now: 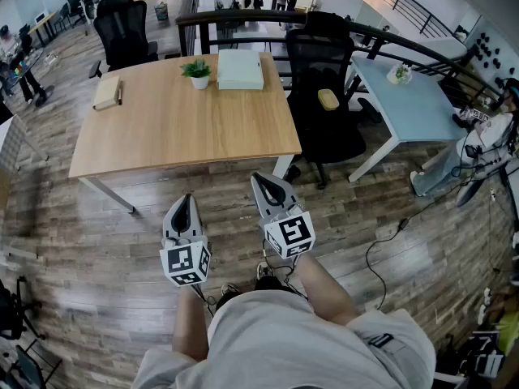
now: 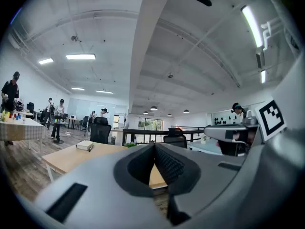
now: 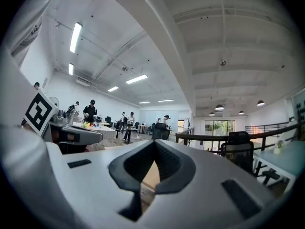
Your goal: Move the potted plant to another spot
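On the left part of the wooden desk (image 1: pixel 162 128) lies a tan notebook (image 1: pixel 108 92), near the left edge. The potted plant (image 1: pixel 197 73) stands upright at the far edge of this desk, about in the middle. Just beside it on the right lies a flat white box (image 1: pixel 240 70); whether pot and box touch, the head view does not let you tell. The plant is well apart from both of your tongs, which hang level over the wooden floor (image 1: pixel 97 241) in front of the desk's near edge.

Your left tongs (image 1: pixel 186 203) are closed: the two tips meet and nothing is between them. In the left gripper view their own grey body covers the near part of the desk, and of the plant only a bit of green shows above it. Your right tongs (image 1: pixel 263 185) are closed as well, tip on tip, and empty. In the right gripper view the desk appears only as a small light patch under the tips, and the plant is hidden.

Right of the desk stands a black chair (image 1: pixel 320 55) with a small yellow thing (image 1: pixel 328 99) on the seat, too small to name. Further right is a pale blue desk (image 1: pixel 405 108) that carries a small pot (image 1: pixel 399 73), hard to make out. At the right border a person (image 1: pixel 478 136) is partly cut off.
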`<control>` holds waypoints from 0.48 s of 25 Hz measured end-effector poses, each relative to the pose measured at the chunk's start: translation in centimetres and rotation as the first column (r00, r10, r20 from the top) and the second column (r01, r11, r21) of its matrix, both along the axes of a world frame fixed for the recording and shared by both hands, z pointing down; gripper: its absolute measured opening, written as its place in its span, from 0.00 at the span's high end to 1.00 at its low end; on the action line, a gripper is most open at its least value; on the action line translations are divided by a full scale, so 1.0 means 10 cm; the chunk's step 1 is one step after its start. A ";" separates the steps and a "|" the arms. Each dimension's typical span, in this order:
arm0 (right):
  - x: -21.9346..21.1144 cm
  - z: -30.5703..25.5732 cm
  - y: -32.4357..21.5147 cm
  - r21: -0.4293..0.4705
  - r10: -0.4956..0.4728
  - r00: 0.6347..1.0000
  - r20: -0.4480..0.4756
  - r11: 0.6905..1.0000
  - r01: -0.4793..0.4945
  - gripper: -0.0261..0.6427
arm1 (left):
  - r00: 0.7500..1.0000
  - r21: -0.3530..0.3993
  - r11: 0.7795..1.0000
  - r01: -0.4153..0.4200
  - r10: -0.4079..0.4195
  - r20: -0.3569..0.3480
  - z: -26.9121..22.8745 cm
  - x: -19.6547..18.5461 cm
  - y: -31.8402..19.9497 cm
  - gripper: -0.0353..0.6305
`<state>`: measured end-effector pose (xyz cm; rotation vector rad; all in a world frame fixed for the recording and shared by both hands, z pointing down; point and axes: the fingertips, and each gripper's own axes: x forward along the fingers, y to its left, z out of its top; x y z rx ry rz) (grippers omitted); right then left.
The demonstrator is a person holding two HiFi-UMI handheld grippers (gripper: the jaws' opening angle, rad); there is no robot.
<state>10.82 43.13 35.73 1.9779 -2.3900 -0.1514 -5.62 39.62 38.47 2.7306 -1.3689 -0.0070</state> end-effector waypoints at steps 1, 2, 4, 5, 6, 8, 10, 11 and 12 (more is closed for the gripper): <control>-0.02 0.01 0.02 -0.004 0.002 1.000 0.006 1.000 -0.002 0.96 | 1.000 -0.004 1.000 -0.003 0.003 -0.001 0.01 -0.04 0.02 0.93; -0.05 0.02 0.04 -0.008 0.005 1.000 0.011 1.000 -0.005 0.96 | 1.000 -0.007 1.000 -0.007 0.007 -0.001 0.01 -0.07 0.04 0.93; -0.10 0.03 0.06 -0.016 0.010 1.000 0.015 1.000 -0.010 0.96 | 1.000 -0.011 1.000 -0.018 0.018 -0.001 0.02 -0.12 0.07 0.93; -0.12 0.04 0.07 -0.020 0.012 1.000 0.015 1.000 -0.011 0.96 | 1.000 -0.014 1.000 -0.023 0.023 -0.002 0.02 -0.14 0.08 0.93; -0.16 0.04 0.08 -0.025 0.011 1.000 0.014 1.000 -0.011 0.96 | 1.000 -0.016 0.999 -0.029 0.029 -0.002 0.03 -0.15 0.08 0.93; -0.24 0.08 0.10 -0.038 0.006 1.000 0.009 0.999 -0.005 0.96 | 0.999 -0.023 0.999 -0.039 0.039 -0.001 0.06 -0.20 0.09 0.93; -0.31 0.13 0.11 -0.044 0.000 1.000 0.002 0.999 0.000 0.96 | 0.999 -0.031 0.998 -0.047 0.047 0.001 0.11 -0.25 0.09 0.93; -0.33 0.14 0.11 -0.043 -0.002 1.000 -0.001 0.999 0.002 0.96 | 0.999 -0.038 0.998 -0.048 0.049 0.001 0.15 -0.26 0.09 0.93; -0.33 0.16 0.11 -0.041 -0.001 1.000 -0.002 0.999 0.001 0.95 | 0.999 -0.049 0.998 -0.049 0.049 0.001 0.20 -0.28 0.08 0.93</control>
